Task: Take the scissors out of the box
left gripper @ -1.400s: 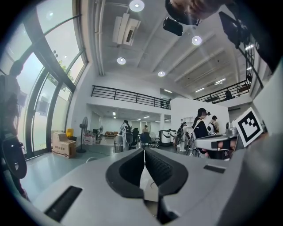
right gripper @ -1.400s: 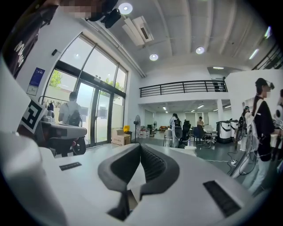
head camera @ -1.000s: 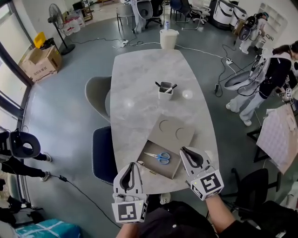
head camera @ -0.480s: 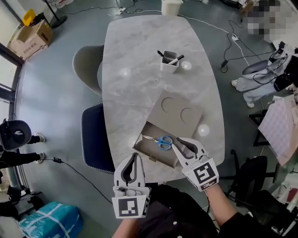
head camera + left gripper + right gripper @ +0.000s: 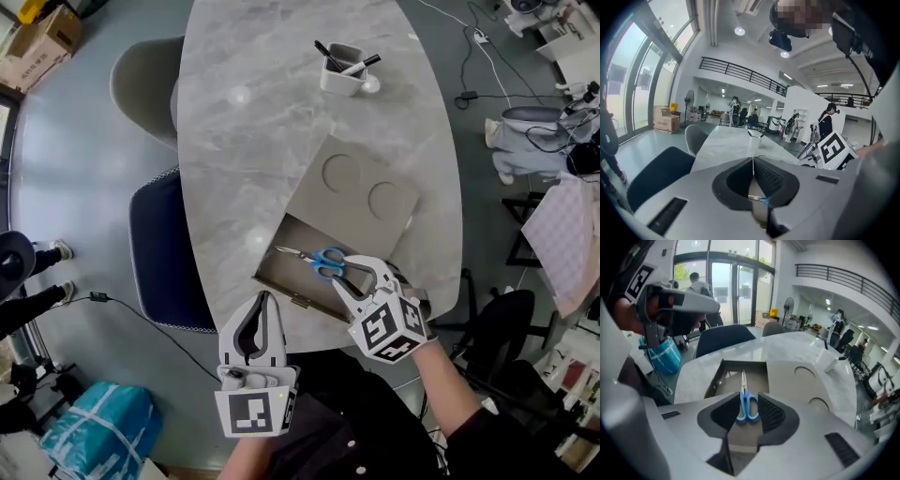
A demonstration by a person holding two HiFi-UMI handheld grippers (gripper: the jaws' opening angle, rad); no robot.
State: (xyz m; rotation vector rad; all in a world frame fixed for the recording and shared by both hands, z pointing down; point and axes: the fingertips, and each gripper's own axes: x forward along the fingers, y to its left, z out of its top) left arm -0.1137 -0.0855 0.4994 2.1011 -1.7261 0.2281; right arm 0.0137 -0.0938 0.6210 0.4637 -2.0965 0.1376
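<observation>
The scissors (image 5: pixel 314 259) lay in the box (image 5: pixel 292 276), blue handles just ahead of the right gripper (image 5: pixel 354 271), its jaws opening (nothing gripped); the left gripper (image 5: pixel 265 298) hung clenched, empty

We find the shallow grey-brown cardboard box (image 5: pixel 281 281) open from above; its low walls bar level entry; its grey lid with two round recesses (image 5: pixel 361 192) lies flat against the far side; the right gripper (image 5: pixel 359 275), jaws opening, hangs over the near right corner, the blue-handled scissors (image 5: pixel 314 260) in line between them, untouched; free grey marble table (image 5: pixel 253 141) surrounds it; the white square pen cup (image 5: pixel 342 70) stands well apart.
</observation>
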